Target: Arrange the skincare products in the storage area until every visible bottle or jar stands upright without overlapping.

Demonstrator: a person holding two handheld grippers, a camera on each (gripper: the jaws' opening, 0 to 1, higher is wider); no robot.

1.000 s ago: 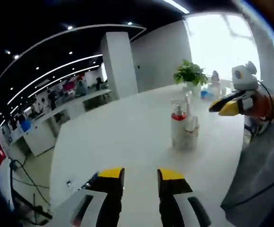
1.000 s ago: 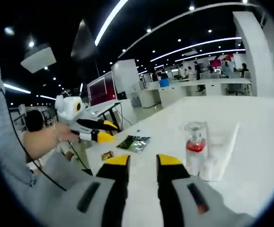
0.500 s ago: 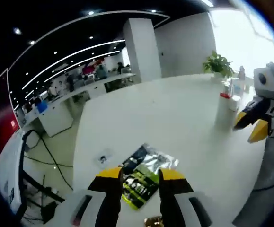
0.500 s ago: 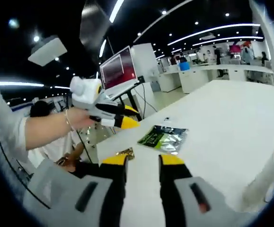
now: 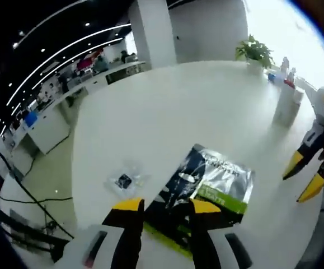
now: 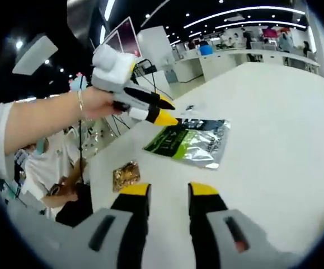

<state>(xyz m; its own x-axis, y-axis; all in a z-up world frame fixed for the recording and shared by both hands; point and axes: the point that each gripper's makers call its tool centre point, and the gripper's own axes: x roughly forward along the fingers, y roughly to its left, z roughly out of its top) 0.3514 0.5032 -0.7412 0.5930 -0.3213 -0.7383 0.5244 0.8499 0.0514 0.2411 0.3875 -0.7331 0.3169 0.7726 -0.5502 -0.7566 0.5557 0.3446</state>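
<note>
The skincare bottles, white with a red top, stand together far off on the white table. A green, black and silver foil pouch lies flat just ahead of my left gripper, which is open and hovers over the pouch's near edge. In the right gripper view the same pouch lies mid-table, with the left gripper, held in a hand, above its far edge. My right gripper is open and holds nothing. It enters the left gripper view as yellow-tipped jaws, the right gripper.
A small clear packet lies left of the pouch. A crumpled gold wrapper sits near the table edge. A potted plant stands at the far end. A seated person is beside the table; desks and cables lie beyond.
Both cameras have swung away from the bottles toward the foil pouch. The left gripper has come closer to the pouch. The bottles have slid out of the right gripper view.
</note>
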